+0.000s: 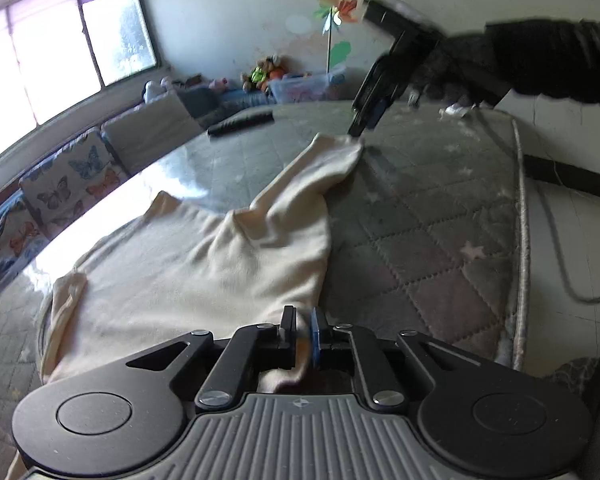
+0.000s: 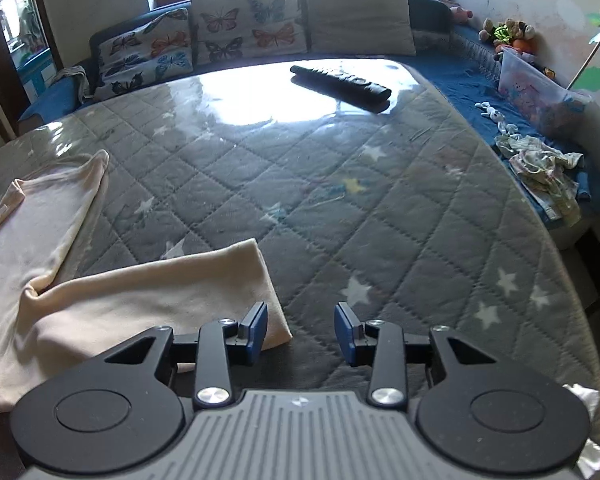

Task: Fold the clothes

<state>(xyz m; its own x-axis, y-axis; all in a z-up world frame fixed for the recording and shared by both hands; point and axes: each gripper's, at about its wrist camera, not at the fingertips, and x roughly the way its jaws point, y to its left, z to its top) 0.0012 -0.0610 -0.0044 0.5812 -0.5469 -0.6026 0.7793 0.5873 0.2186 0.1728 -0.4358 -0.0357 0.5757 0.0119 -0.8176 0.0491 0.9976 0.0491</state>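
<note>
A cream long-sleeved garment point(image 1: 204, 264) lies spread on a grey quilted star-print table cover point(image 1: 428, 232). My left gripper point(image 1: 305, 334) is shut on the garment's near edge, with cloth bunched between its jaws. One sleeve point(image 1: 332, 160) stretches away toward the far side. There my right gripper point(image 1: 364, 124), held by a dark-sleeved arm point(image 1: 548, 60), hovers just above the sleeve's end. In the right wrist view my right gripper point(image 2: 301, 332) is open with nothing between the blue pads point(image 2: 258, 326), and the sleeve end point(image 2: 220, 280) lies just left of it.
A black remote point(image 2: 340, 86) lies on the far part of the cover point(image 2: 380, 208). Butterfly cushions point(image 2: 244, 20) line a blue sofa behind. A clear toy box point(image 2: 540, 88), soft toys point(image 2: 508, 32) and crumpled clothes point(image 2: 544, 168) sit to the right. A cable point(image 1: 556, 240) hangs beside the table.
</note>
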